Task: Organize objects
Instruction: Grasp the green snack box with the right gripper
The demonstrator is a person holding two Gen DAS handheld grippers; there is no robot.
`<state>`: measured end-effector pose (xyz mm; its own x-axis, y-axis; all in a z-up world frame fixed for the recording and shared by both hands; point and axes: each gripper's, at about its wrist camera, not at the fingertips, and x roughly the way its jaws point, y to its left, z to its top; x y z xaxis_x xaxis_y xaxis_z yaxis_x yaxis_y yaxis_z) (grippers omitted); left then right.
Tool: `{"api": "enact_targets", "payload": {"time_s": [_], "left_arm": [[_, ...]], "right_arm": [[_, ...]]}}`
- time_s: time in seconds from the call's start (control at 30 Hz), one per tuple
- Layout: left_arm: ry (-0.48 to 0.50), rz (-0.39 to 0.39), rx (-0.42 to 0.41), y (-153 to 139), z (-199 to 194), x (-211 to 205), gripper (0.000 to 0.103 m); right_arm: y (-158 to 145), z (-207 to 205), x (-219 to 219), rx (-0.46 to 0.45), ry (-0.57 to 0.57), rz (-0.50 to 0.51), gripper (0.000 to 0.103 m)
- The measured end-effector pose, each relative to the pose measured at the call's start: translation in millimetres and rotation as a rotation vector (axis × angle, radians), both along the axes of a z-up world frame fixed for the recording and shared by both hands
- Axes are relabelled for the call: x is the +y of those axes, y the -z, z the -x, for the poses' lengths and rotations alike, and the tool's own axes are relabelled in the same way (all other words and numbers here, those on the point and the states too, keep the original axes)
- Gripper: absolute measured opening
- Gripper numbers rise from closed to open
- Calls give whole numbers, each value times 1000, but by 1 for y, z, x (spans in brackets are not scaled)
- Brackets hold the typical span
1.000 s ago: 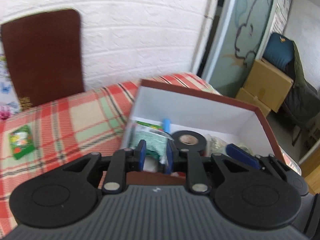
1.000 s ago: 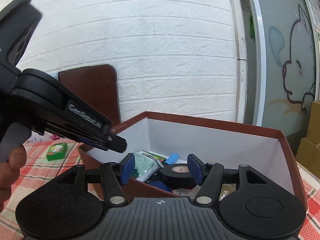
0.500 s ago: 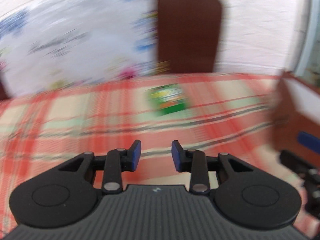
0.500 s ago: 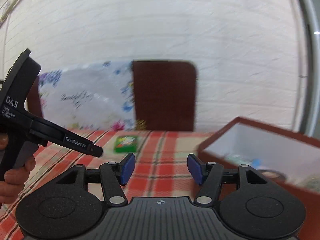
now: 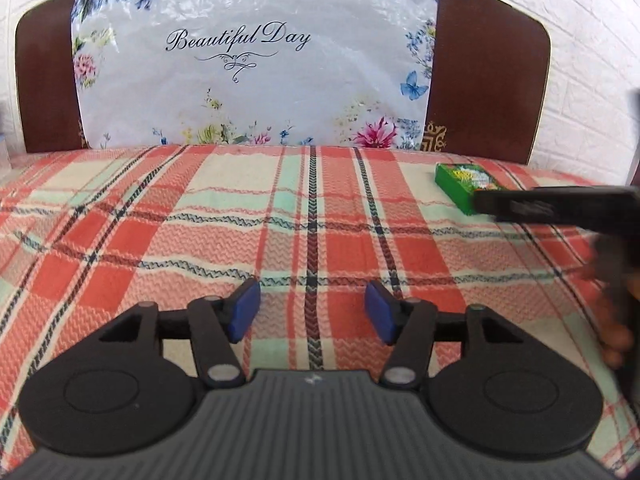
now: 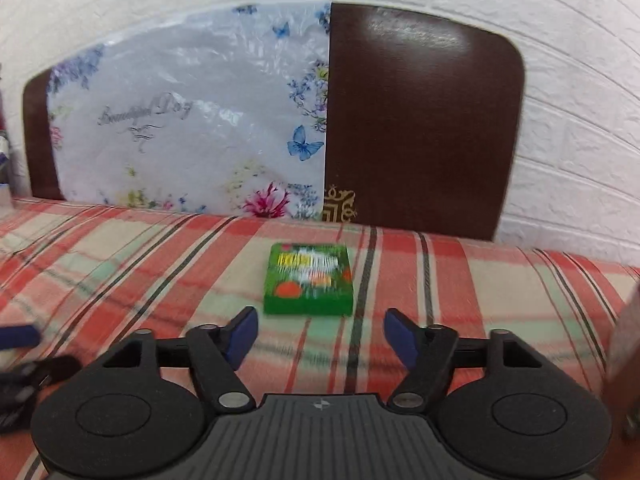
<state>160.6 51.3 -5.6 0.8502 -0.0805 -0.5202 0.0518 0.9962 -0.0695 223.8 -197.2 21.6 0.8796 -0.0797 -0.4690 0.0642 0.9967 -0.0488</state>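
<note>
1 green box (image 6: 309, 279) flat on plaid cloth (image 6: 480, 280), just in front of brown headboard (image 6: 420, 120), long axis running toward it. 2 grippers: right gripper (image 6: 318, 334) just short of box, left gripper (image 5: 312, 310) well off to its left. Both w/ jaws apart, just been opening, nothing between.

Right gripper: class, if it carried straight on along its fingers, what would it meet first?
Probably the green box, lying flat on the plaid cloth just ahead of the open right gripper; depth is uncertain.
</note>
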Motion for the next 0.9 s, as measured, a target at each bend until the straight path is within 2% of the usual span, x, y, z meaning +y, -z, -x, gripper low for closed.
{"api": "enact_targets", "payload": {"time_s": [0.07,0.13,0.17,0.2,0.37,0.47,0.63,0.83,0.87,0.9], "left_arm": [[2,12,-2,1,1,1,61],[4,30,-3,3,-1,3,62],[4,37,-3,3,-1,4,63],[4,40,-3,3,-2,4,63],[4,27,-1,3,-2,2,64],[6,12,2,3,-2,0,65],[11,-33,11,3,-3,-6,69],[-4,-131,54,-3,-5,-20,73],[-17,-124,84,-8,-3,-24,71],[-8,-78,123,-14,0,-26,67]], "right_arm": [[3,-27,1,24,1,-5,77],[11,-51,1,73,7,-17,73],[13,-56,1,70,12,-23,67],[12,-57,1,65,12,-22,60],[14,-39,6,69,-3,0,59],[15,-13,8,78,-20,10,59],[17,53,2,99,-37,-12,59],[18,137,-11,121,-16,-9,59],[19,149,-14,124,-4,-12,59],[19,159,-17,125,10,-17,60]]}}
